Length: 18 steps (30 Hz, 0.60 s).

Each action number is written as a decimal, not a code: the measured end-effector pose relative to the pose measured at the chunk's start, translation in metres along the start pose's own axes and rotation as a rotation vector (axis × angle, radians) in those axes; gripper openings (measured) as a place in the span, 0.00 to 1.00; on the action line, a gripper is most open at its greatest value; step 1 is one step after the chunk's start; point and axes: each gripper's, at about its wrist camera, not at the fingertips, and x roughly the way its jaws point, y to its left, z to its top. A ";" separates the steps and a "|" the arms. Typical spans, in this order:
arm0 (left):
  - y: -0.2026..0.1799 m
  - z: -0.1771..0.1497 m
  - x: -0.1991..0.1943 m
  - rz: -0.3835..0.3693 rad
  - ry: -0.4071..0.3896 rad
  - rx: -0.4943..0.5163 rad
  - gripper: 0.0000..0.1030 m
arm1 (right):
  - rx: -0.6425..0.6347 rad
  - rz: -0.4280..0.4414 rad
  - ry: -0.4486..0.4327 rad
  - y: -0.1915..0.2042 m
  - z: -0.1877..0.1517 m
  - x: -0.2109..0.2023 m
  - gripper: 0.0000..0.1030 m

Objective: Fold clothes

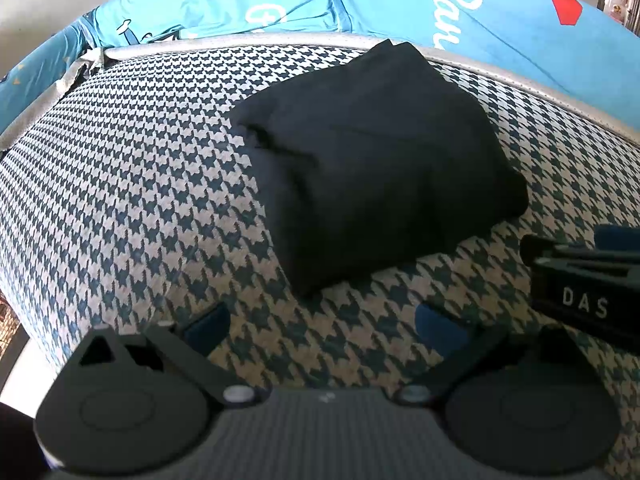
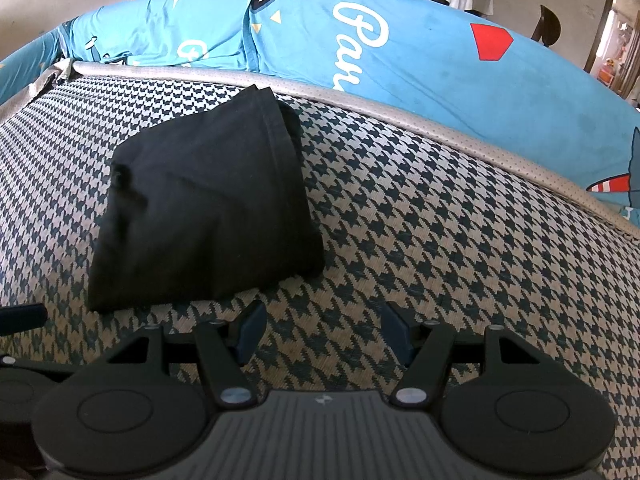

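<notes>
Black cloth, the folded garment (image 1: 376, 160), is lying on the houndstooth mat (image 1: 132, 184) near its grey border (image 2: 360, 96), just ahead of both my grippers. I am holding my left gripper (image 1: 324, 326) and right gripper (image 2: 322, 332) spread wide, pinching nothing. It is probably light, limp and thin; I would be gripping the layered edge nearest me.

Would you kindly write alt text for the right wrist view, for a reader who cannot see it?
A folded black garment lies on a houndstooth-patterned mat, ahead and left of the open, empty right gripper. Behind the mat's grey edging lies a bright blue sheet printed with white script and a red shape.
</notes>
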 end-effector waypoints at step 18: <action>0.002 0.000 0.002 -0.008 0.013 -0.001 1.00 | -0.003 -0.001 0.003 0.002 0.000 -0.001 0.62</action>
